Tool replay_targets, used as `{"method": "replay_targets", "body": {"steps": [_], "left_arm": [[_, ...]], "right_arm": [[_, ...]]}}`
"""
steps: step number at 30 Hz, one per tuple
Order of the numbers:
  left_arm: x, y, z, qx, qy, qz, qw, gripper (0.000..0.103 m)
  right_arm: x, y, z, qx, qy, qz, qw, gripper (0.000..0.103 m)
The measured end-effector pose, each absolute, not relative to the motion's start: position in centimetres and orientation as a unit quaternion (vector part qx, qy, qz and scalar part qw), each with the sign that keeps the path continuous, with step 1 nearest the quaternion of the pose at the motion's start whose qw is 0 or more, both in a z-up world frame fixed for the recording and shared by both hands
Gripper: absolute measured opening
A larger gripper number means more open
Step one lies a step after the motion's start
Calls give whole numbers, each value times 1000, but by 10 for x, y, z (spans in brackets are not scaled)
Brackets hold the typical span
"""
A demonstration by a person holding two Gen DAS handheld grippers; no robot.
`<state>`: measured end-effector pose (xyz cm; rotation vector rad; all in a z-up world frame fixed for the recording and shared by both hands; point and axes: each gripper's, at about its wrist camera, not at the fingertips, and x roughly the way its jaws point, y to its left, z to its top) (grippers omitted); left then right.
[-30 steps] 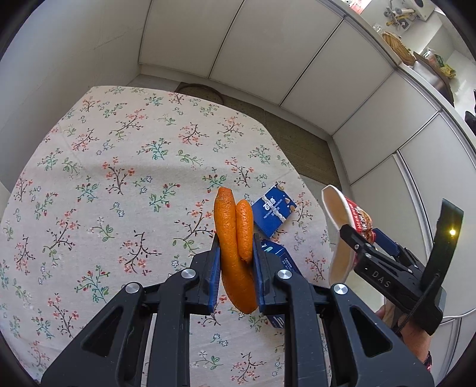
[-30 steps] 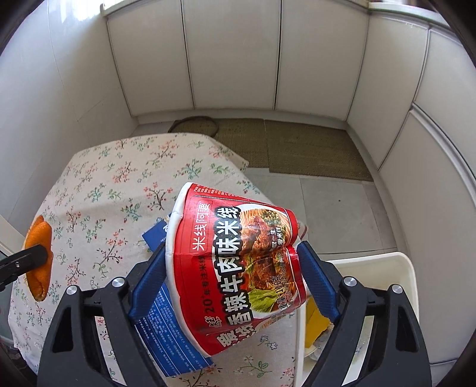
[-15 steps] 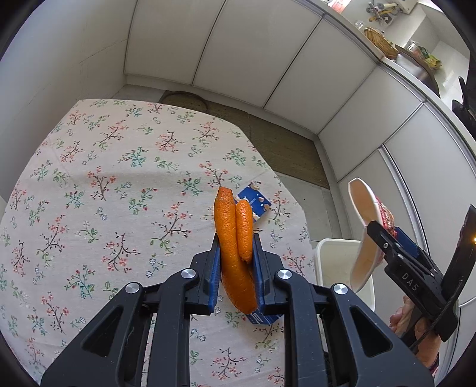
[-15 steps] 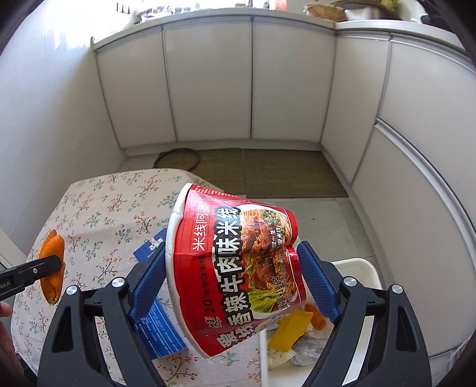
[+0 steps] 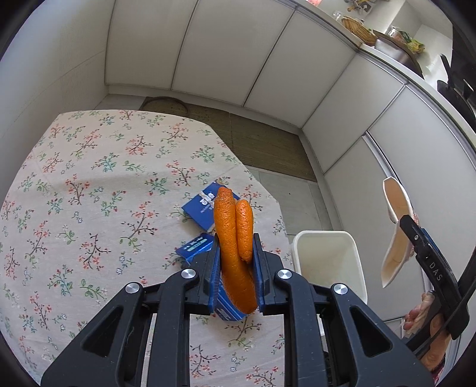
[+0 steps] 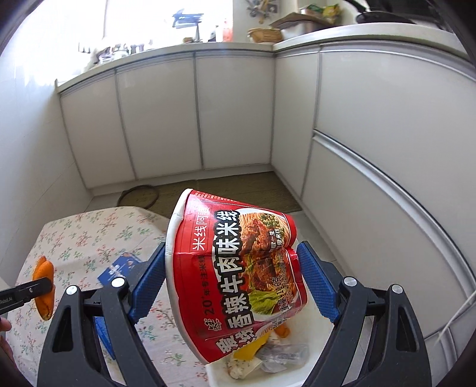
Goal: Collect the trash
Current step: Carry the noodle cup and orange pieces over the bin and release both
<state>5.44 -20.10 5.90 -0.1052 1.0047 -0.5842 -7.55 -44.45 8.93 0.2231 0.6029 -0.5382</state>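
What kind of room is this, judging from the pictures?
Most likely a home kitchen: white cabinet doors run under a worktop cluttered with kitchenware, and a table with a floral tablecloth stands beside a white plastic waste bin.

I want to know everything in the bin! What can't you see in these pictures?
- Right wrist view: the noodle cup covers most of the white bin, so much of the trash is hidden.
- Left wrist view: the bin's inside is out of sight behind its rim.
- Left wrist view: the orange peel and fingers cover part of a blue carton.
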Motion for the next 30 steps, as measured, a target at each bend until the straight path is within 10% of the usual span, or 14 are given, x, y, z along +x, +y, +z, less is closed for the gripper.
{"method": "replay_targets", "body": {"steps": [30], "left_arm": [[-26, -371, 49, 11, 461, -391, 797, 19]], "right_arm": [[-191, -543, 74, 146, 283, -388, 865, 96]]}}
